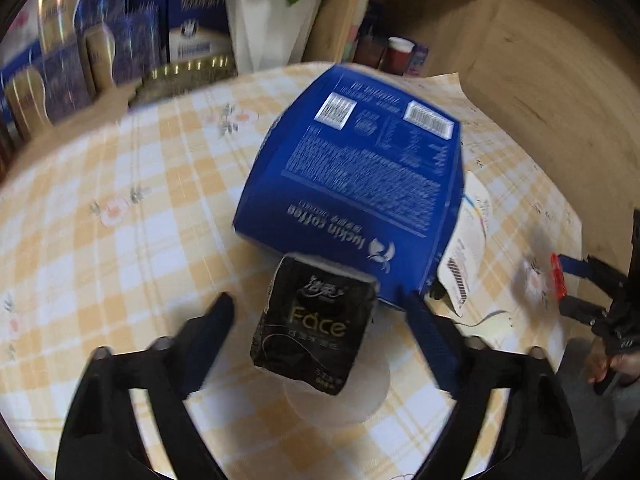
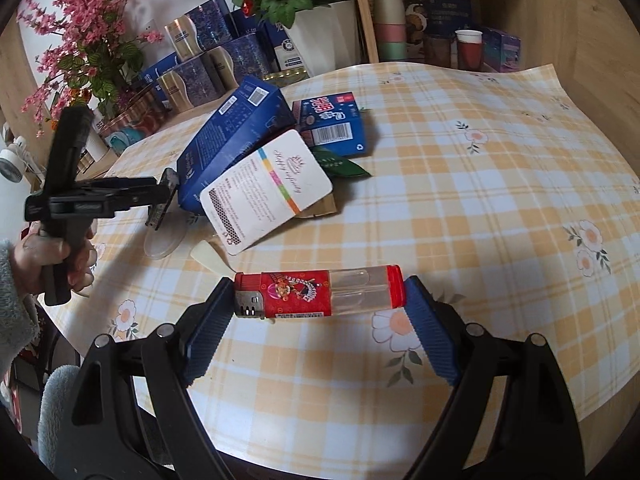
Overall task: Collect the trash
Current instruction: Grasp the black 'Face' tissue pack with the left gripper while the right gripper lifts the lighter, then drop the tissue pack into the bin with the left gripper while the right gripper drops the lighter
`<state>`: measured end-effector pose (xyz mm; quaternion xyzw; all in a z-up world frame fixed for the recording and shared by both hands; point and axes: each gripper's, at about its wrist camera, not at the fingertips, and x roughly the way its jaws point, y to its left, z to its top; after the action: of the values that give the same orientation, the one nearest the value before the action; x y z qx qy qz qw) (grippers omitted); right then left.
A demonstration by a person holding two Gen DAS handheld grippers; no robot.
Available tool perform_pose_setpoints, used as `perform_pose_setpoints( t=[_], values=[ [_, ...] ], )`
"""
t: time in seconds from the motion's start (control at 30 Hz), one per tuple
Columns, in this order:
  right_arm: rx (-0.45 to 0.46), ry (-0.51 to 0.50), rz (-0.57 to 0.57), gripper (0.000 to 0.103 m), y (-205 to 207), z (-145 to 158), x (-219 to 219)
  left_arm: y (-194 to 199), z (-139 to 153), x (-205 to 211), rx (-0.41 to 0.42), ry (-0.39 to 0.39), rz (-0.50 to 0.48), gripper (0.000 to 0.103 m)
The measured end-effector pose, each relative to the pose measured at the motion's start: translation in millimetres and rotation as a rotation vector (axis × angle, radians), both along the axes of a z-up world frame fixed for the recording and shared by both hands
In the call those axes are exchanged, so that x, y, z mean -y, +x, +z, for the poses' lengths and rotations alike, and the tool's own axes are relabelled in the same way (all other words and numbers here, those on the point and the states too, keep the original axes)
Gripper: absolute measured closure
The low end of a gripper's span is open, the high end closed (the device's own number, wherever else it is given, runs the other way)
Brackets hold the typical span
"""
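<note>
Your left gripper (image 1: 316,316) has its jaws apart around a black tissue pack (image 1: 314,326). The pack stands between the blue pads with a gap on each side, so nothing is clamped. It rests partly on a clear plastic lid (image 1: 340,396) lying on the checked tablecloth (image 1: 120,220). Just behind the pack a big blue coffee box (image 1: 360,168) leans on the table, and a white card (image 1: 468,248) sticks out at its right side.

Your right gripper (image 2: 320,300) is clamped on a red lighter (image 2: 320,294), held crosswise by its two ends, one pad on the metal head and the other on the red base. It hangs above the tablecloth, in front of the card, the coffee box and a smaller blue box (image 2: 334,124). At the far left of that view your hand (image 2: 56,256) grips the other tool.
</note>
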<state>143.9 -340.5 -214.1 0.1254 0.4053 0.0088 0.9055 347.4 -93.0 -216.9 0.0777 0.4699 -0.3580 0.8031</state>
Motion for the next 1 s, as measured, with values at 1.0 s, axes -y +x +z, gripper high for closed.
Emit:
perform_pose_setpoints(
  t=[1.0],
  values=[
    [0.053,-0.002,0.079,0.019,-123.6,20.3,-52.8,-264.0,7.8,-22.0,-0.126,-0.078,-0.078,0.061]
  ],
)
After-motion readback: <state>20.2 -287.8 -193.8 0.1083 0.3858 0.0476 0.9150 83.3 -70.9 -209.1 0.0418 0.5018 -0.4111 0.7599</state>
